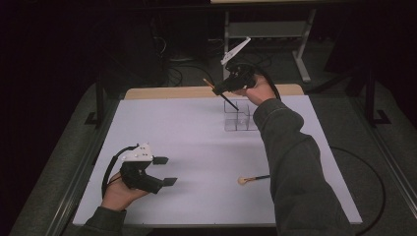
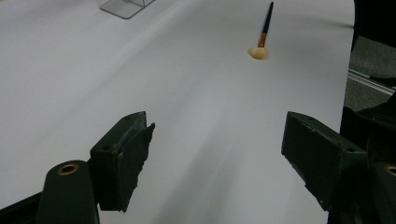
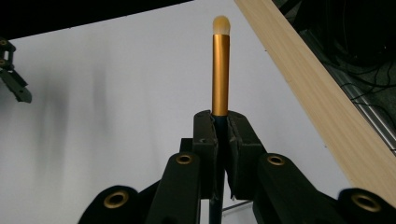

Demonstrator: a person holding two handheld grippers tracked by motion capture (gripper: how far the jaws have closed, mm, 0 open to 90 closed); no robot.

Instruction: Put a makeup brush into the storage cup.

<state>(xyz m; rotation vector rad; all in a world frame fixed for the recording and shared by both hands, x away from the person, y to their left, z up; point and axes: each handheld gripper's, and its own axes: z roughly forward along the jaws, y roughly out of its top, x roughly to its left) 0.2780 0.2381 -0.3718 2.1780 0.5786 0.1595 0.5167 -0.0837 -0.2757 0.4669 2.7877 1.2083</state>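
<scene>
My right gripper (image 1: pixel 222 89) (image 3: pixel 223 128) is shut on a slim makeup brush (image 1: pixel 231 103) (image 3: pixel 221 70) with a gold ferrule and a pale tip. It holds the brush tilted at the far side of the table, its black handle end just above a clear plastic organizer (image 1: pixel 240 121) (image 2: pixel 122 5). A second brush (image 1: pixel 252 179) (image 2: pixel 262 41), with a wider cream head, lies flat on the white mat beside the right forearm. My left gripper (image 1: pixel 166 170) (image 2: pixel 217 154) rests at the near left, open, with nothing between its jaws.
The white mat (image 1: pixel 187 137) covers the table. A wooden strip (image 1: pixel 172 92) (image 3: pixel 327 102) runs along the table's far edge. The right sleeve (image 1: pixel 295 167) reaches across the right side. Cables and a metal frame (image 1: pixel 295 44) stand on the dark floor beyond.
</scene>
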